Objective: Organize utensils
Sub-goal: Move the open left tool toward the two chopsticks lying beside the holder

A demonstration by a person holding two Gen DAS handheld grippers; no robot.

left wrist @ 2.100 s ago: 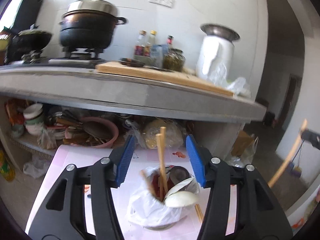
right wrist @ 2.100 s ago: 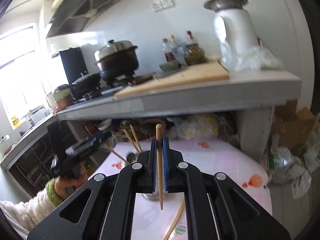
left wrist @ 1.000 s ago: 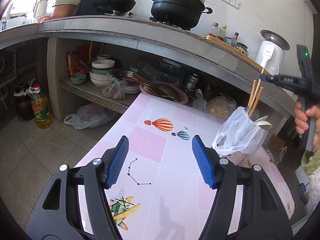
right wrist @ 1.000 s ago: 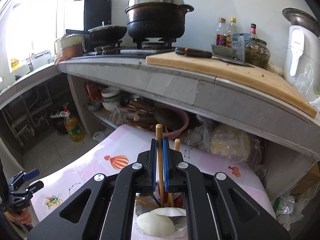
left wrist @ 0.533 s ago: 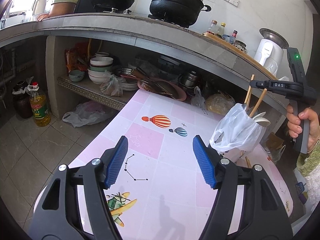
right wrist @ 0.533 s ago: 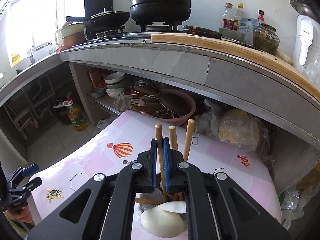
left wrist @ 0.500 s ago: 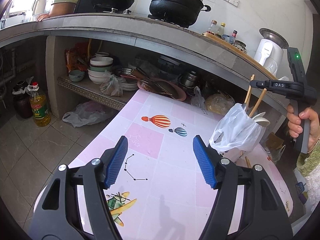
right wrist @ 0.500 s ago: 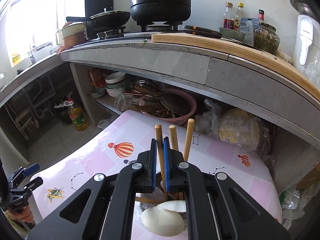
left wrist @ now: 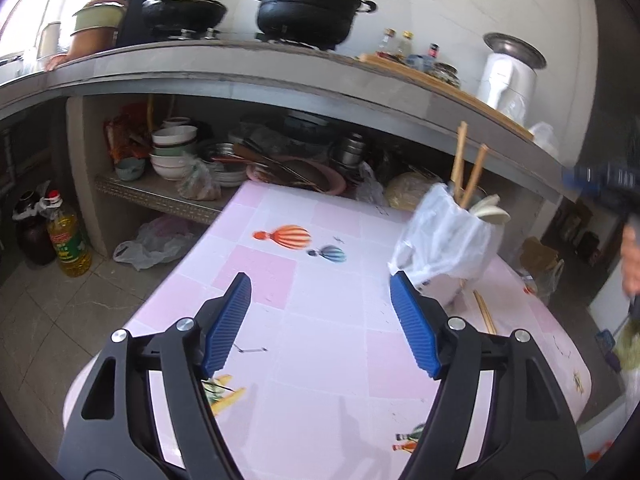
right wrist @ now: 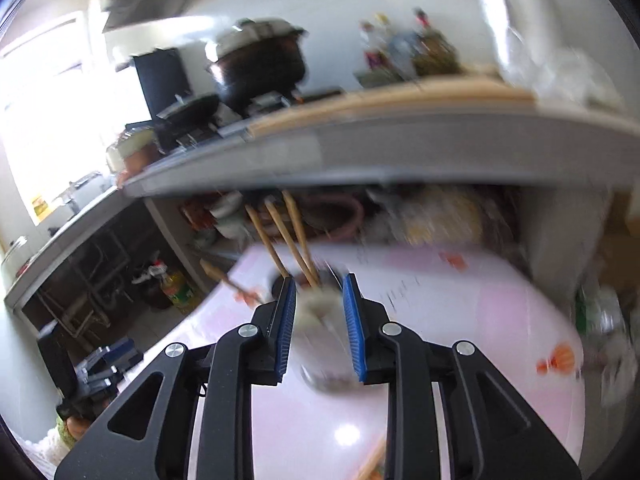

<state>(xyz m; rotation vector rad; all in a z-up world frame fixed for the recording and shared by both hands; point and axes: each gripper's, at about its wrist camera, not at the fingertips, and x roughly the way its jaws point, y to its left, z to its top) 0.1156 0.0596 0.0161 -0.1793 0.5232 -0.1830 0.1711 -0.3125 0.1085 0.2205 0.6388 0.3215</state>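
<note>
While the left wrist view was sharp, the left tool (left wrist: 320, 322) hung wide open and empty over the pink table (left wrist: 328, 304), chopsticks (left wrist: 466, 170) upright in the bagged holder (left wrist: 444, 240), one loose chopstick (left wrist: 484, 312) beside it. Right wrist view was blurred: right tool (right wrist: 319, 326) was opening with no chopstick between its pads, so drop-off looked done. Next move likely needs that loose one, whole only in the left view.

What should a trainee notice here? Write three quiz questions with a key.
1. True or false: the bag-lined utensil holder stands on the kitchen counter.
2. What lies on the pink table beside the holder? A) a chopstick B) a knife C) a bowl
3. Besides the upright chopsticks, what sticks out of the holder?
Key: 1 false, it stands on the pink table; 2 A; 3 white spoons.
</note>
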